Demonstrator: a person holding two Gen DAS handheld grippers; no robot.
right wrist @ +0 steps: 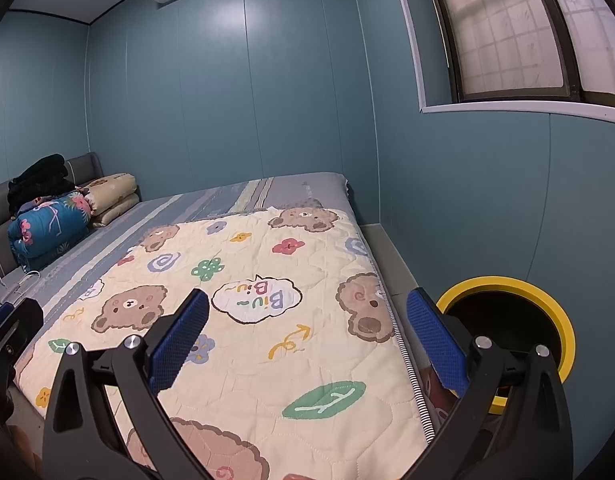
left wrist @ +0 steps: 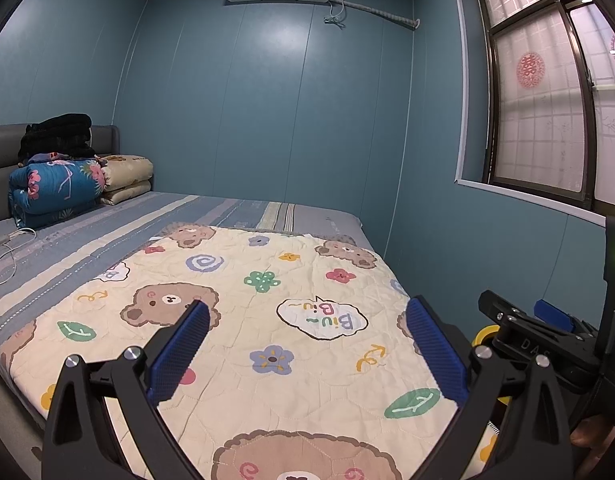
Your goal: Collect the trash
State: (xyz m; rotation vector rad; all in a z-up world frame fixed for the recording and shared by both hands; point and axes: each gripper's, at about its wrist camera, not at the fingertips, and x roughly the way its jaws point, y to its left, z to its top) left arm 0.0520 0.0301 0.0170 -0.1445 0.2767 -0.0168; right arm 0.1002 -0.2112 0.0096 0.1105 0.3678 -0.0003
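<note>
**No trash in sight yet**

No trash shows on the bed (right wrist: 307, 192), so its feel and grip can't be judged. The bin (right wrist: 507, 328) stands beside the bed. Left tool (left wrist: 307, 344) and right tool (right wrist: 307, 340) gape, empty.

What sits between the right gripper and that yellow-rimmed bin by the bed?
Nothing visible. The right gripper is open and empty above the quilt, and the bin stands on the floor beside the bed, just past the gripper's right finger, its mouth open. No trash shows on the quilt in either view.
</note>
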